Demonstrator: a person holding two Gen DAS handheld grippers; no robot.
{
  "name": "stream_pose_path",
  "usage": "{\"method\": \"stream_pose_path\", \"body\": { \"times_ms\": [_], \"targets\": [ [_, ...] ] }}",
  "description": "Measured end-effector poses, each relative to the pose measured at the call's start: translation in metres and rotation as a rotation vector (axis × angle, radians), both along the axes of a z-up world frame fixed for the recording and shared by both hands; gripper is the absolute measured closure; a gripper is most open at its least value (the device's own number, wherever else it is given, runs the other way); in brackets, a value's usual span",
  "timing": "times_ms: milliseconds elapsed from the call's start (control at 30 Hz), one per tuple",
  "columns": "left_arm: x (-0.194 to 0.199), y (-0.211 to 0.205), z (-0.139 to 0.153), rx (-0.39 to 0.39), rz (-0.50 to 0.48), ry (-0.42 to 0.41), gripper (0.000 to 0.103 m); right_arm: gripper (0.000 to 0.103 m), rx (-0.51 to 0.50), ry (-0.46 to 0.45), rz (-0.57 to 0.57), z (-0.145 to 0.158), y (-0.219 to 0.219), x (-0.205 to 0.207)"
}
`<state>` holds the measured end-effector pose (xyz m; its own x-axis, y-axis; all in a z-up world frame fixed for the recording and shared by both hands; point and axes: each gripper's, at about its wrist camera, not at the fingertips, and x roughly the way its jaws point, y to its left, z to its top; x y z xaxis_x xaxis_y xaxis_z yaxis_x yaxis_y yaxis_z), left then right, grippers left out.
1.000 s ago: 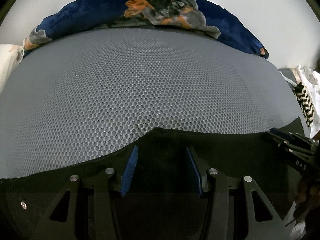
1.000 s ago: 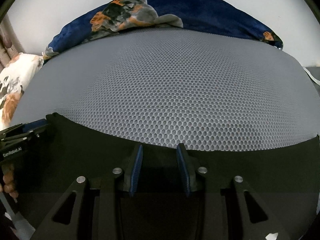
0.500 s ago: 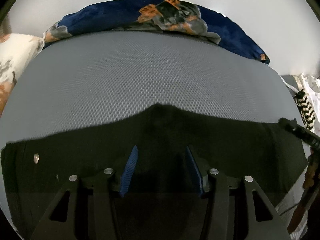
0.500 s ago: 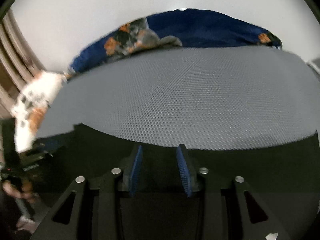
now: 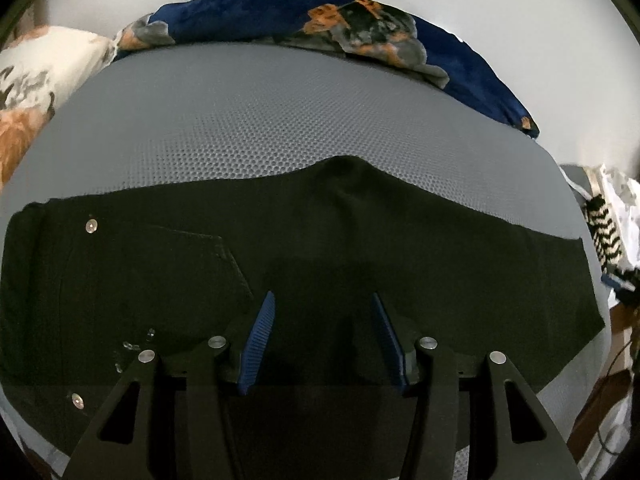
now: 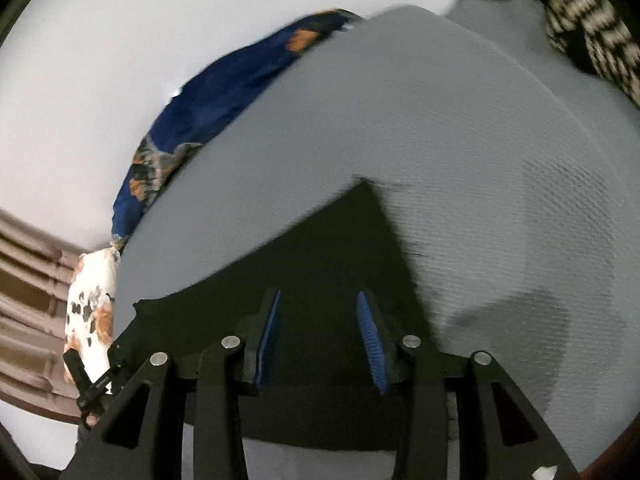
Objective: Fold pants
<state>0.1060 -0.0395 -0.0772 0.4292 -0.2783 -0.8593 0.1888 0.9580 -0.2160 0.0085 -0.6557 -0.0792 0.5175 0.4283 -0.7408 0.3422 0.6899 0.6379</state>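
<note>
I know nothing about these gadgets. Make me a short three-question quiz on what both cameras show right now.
1. True or false: the black pants lie on a grey mesh mattress.
2. What lies along the mattress's far edge: (a) a navy floral blanket, (b) a red towel, (c) a book?
3. What colour are the left gripper pads?

Key: 1 true. 2 (a), the blanket. 3 blue.

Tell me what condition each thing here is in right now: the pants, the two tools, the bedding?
Black pants: spread flat on the grey mattress, not yet folded.
Left tool: open, empty, above the pants.
Right tool: open, just been opening, nothing between its fingers.
Blue blanket: bunched along the far edge.
</note>
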Motion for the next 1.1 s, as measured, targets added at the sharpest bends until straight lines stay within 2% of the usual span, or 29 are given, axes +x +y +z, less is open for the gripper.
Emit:
{"method": "stream_pose_path", "body": {
  "times_ms": [133, 400, 567, 667, 733, 900, 1033, 1100],
  "targets": [
    [0.002, -0.007, 0.0, -0.011, 0.0, 0.016, 0.052, 0.066, 0.057, 0.025, -0.016, -0.019, -0.024, -0.013],
    [0.004, -0.029, -0.002, 0.05, -0.023, 0.027, 0.052, 0.066, 0.133, 0.034, 0.057, -0.043, -0.033, -0.021],
    [0.001, -0.035, -0.008, 0.068, -0.024, 0.042, 0.052, 0.067, 0.221, -0.042, 0.079, -0.055, -0.028, -0.014],
    [0.0, -0.036, -0.012, 0.07, -0.018, 0.058, 0.052, 0.074, 0.257, -0.06, 0.062, -0.058, -0.028, -0.01],
    [0.0, -0.037, -0.014, 0.07, -0.018, 0.064, 0.052, 0.082, 0.25, -0.058, 0.056, -0.059, -0.024, -0.007],
    [-0.003, -0.039, -0.013, 0.068, -0.031, 0.065, 0.052, 0.092, 0.173, -0.05, 0.016, -0.052, -0.01, -0.003],
    [-0.005, -0.032, -0.006, 0.055, -0.026, 0.039, 0.052, 0.093, 0.162, -0.04, -0.046, -0.031, 0.004, -0.002],
    [-0.006, -0.026, -0.004, 0.041, -0.017, 0.032, 0.052, 0.093, 0.12, -0.014, -0.068, -0.016, 0.014, 0.003]
  ]
}}
